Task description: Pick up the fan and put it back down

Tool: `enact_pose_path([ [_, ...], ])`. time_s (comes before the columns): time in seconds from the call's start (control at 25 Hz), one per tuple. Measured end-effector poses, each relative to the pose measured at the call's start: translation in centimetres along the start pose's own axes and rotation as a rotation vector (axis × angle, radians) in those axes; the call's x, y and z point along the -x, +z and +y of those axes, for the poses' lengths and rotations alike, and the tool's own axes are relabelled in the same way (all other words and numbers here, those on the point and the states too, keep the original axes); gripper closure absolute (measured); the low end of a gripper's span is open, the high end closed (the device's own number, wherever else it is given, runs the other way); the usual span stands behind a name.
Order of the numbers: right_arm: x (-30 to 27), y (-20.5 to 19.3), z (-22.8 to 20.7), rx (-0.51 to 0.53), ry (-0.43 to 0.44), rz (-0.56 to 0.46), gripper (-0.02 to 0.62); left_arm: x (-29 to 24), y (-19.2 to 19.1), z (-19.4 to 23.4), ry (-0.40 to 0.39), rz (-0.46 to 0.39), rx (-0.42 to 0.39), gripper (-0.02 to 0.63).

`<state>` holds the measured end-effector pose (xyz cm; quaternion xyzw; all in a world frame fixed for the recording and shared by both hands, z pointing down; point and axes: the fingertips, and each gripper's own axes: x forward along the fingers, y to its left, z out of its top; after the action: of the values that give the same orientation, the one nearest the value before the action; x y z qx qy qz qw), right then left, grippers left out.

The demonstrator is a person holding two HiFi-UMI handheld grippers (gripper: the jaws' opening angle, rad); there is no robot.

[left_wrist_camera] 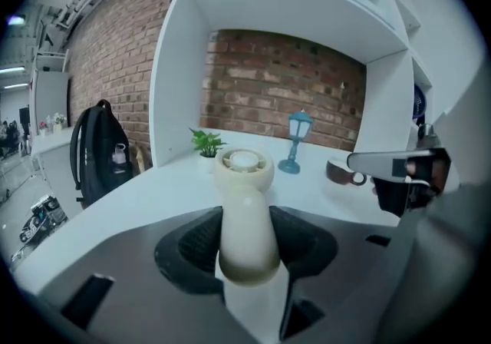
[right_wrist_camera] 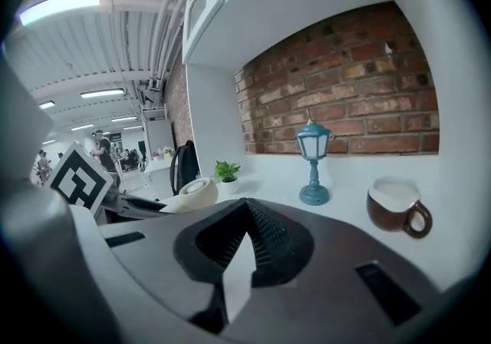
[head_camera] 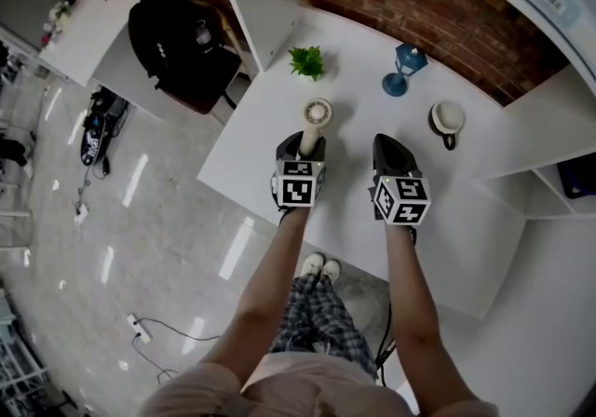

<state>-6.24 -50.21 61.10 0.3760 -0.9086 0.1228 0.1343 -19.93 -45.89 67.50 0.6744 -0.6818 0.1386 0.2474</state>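
Left hand-held gripper (left_wrist_camera: 245, 252) clamps fan (left_wrist_camera: 244, 181) handle | long axis away, head toward wall (left_wrist_camera: 284, 81)

The potted plant (head_camera: 306, 61) stands on the desk (head_camera: 251, 154), beyond the fan (head_camera: 317, 114). The lantern (head_camera: 402, 69), then the mug (head_camera: 448, 119), stand to its right.

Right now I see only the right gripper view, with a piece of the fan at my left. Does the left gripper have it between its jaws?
Observer: Yes. The left gripper view shows the left gripper closed on the fan, gripping its handle.
Operator: And where do the two grippers stand over the table?
Observer: In the head view they are side by side, apart, over the near part of the white table. The right gripper is the one nearer the cup.
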Motion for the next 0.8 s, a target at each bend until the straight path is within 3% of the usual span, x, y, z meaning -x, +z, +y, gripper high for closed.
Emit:
enact_pose_path([
  [0.2, -0.6, -1.2, -0.1, -0.005, 0.004, 0.021, 0.58, -1.3, -3.2, -0.1, -0.006, 0.101, -0.003, 0.4],
  [0.52, -0.3, -1.6, -0.5, -0.006, -0.007, 0.026, 0.578, -1.6, -3.6, -0.4, -0.029, 0.142, -0.055, 0.397],
  [0.56, -0.2, -1.6, -0.5, -0.007, -0.008, 0.023, 0.58, -1.5, -3.3, -0.4, -0.032, 0.132, -0.06, 0.318],
  [0.64, 0.0, -1.5, -0.5, -0.009, -0.009, 0.017, 0.58, -1.2, -2.7, -0.5, -0.036, 0.11, -0.07, 0.25],
  [0.8, 0.3, -1.3, -0.6, -0.012, -0.015, 0.011, 0.58, -0.7, -2.3, -0.6, -0.042, 0.092, -0.074, 0.219],
])
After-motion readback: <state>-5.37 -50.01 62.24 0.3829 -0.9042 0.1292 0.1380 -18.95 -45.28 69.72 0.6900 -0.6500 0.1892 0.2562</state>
